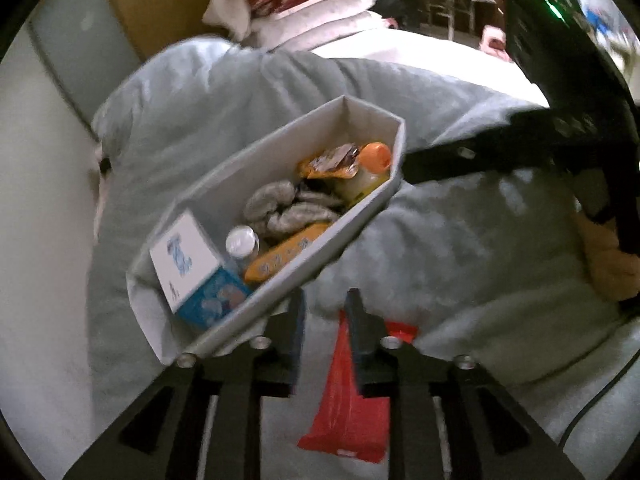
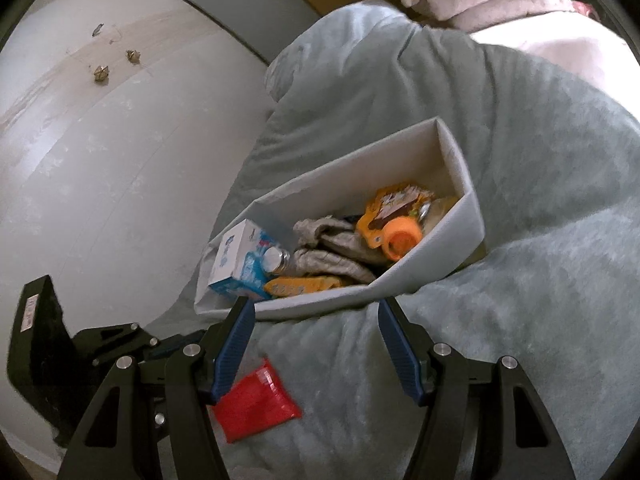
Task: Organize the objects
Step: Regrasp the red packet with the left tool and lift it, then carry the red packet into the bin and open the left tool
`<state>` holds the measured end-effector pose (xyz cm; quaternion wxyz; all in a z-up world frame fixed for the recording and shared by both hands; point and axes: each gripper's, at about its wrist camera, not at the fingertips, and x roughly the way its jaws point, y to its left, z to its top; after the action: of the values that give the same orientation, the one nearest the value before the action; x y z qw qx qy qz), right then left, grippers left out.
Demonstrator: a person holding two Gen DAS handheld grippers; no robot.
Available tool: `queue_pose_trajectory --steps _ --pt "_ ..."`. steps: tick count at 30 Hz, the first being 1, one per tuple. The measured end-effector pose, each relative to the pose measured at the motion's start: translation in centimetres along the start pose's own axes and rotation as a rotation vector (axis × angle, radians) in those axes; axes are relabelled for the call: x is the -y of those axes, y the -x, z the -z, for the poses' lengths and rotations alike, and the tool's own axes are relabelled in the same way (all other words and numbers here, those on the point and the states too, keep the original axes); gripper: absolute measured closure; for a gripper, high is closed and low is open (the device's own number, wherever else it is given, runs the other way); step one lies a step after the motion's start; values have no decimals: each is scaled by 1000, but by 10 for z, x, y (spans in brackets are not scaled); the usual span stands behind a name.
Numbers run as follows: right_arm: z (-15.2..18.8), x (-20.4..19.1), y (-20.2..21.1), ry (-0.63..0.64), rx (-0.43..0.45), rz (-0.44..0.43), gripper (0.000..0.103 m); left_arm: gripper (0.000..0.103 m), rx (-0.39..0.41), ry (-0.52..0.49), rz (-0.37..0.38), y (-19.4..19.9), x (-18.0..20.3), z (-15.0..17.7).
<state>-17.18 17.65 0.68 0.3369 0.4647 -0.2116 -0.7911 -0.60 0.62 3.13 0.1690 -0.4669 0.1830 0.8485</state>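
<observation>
A grey fabric bin [image 1: 280, 152] [image 2: 360, 168] lies on the blanket. It holds a blue-white tissue box [image 1: 188, 260], a clear bottle [image 1: 240, 240], grey socks [image 1: 280, 204], orange snack packets [image 1: 280, 256] and an orange-capped bottle [image 2: 402, 240]. A red packet [image 1: 348, 400] [image 2: 256, 400] lies on the blanket in front of the bin. My left gripper [image 1: 325, 296] hovers over it with its jaws narrowly apart. The packet shows behind the right finger and is not pinched. My right gripper [image 2: 314, 302] is open and empty, pointing at the bin's near wall.
The blue-grey blanket [image 2: 520, 320] is rumpled and soft. Folded blankets [image 1: 304, 4] are stacked beyond it, by a cardboard box [image 1: 160, 0]. White floor [image 2: 100, 200] with small metal bits [image 2: 102, 72] lies to the left. An orange plush thing [image 1: 608, 256] sits at the right.
</observation>
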Motion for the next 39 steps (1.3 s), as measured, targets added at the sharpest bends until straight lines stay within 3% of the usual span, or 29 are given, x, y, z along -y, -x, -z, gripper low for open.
queue_pose_trajectory --steps 1,4,7,9,11,16,20,24,26,28,30,35,39 --pt "1 0 -2 -6 -21 -21 40 66 -23 66 58 -2 -11 5" --pt "11 -4 -11 -33 -125 -86 38 66 -57 229 179 -2 -37 24" --pt "26 -17 -21 -29 -230 -154 35 66 -95 285 274 1 -42 44" --pt "33 -30 -35 9 -302 -125 35 66 -99 270 286 3 -37 52" --pt "37 -34 -54 22 -380 -34 35 66 -130 223 272 -1 -24 57" --pt "49 -20 -94 -144 -543 12 35 65 -206 172 139 -25 -4 65" --pt "55 -7 -99 -381 -564 -105 32 66 -184 273 166 -25 -12 71" --pt "60 4 -106 -550 -545 -80 31 67 -173 308 174 -23 -16 80" --pt "60 -4 -113 -548 -549 -53 30 67 -170 317 172 -21 -15 84" --pt "61 -15 -120 -492 -552 -20 38 67 -166 316 158 -18 -12 86" --pt "63 -21 -124 -443 -561 3 67 67 -158 307 146 -14 -9 86" --pt "63 -15 -103 -431 -458 -76 84 67 -101 321 135 3 -4 81" --pt "46 -24 -64 -366 -313 -125 86 65 -1 337 181 27 -14 62"
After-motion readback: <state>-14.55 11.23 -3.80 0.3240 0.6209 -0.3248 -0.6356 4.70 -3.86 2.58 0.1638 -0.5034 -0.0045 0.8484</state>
